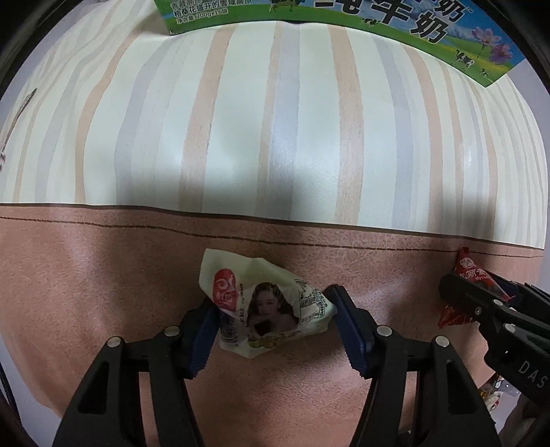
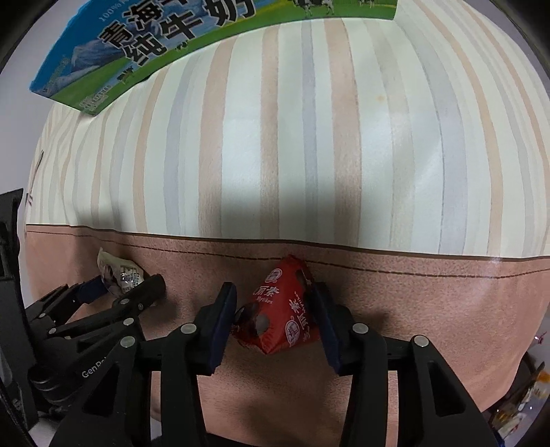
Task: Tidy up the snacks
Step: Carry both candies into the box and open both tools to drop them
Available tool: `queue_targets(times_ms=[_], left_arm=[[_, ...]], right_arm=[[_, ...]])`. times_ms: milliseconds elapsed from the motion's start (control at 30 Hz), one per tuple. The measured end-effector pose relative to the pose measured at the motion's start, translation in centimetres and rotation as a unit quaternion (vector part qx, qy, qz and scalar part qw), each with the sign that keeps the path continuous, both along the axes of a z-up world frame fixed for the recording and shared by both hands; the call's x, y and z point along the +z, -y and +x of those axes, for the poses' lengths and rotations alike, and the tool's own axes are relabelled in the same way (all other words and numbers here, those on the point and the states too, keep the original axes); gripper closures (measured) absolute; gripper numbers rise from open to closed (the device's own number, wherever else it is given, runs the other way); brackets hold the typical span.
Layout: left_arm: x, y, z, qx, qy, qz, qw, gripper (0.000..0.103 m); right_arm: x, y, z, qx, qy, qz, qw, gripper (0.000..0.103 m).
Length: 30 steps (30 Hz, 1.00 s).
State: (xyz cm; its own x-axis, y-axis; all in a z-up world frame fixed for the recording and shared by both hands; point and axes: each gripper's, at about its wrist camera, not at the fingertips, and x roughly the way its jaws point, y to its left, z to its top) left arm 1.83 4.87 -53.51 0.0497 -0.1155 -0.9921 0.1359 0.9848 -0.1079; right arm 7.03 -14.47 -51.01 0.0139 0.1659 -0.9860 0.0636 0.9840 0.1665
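Note:
My left gripper is shut on a white snack packet printed with a woman's portrait and a red logo, held just over the pink band of the tablecloth. My right gripper is shut on a red Mylikes snack packet. In the left wrist view the right gripper shows at the right edge with the red packet. In the right wrist view the left gripper shows at the left with the white packet.
A green and blue milk carton box stands at the far end of the striped tablecloth; it also shows in the right wrist view. Loose wrappers lie at the lower right edge.

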Motion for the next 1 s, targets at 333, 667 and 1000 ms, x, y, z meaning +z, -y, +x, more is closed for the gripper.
queue_targets(times_ms=[333, 667, 1000], left_arm=[[2.9, 0.2, -1.9, -0.014, 0.02, -0.009, 0.9997, 0.043], [8.1, 0.0, -2.4, -0.029, 0.051, -0.042, 0.9974, 0.043], [17.0, 0.7, 1.9, -0.035, 0.116, -0.094, 0.9882, 0.043]], right_arm=[[1.9, 1.8, -1.6, -0.014, 0.019, 0.034, 0.999, 0.06], [7.1, 4.4, -1.5, -0.033, 0.061, 0.077, 0.995, 0.06], [15.7, 7.1, 1.3, -0.045, 0.134, 0.118, 0.983, 0.06]])
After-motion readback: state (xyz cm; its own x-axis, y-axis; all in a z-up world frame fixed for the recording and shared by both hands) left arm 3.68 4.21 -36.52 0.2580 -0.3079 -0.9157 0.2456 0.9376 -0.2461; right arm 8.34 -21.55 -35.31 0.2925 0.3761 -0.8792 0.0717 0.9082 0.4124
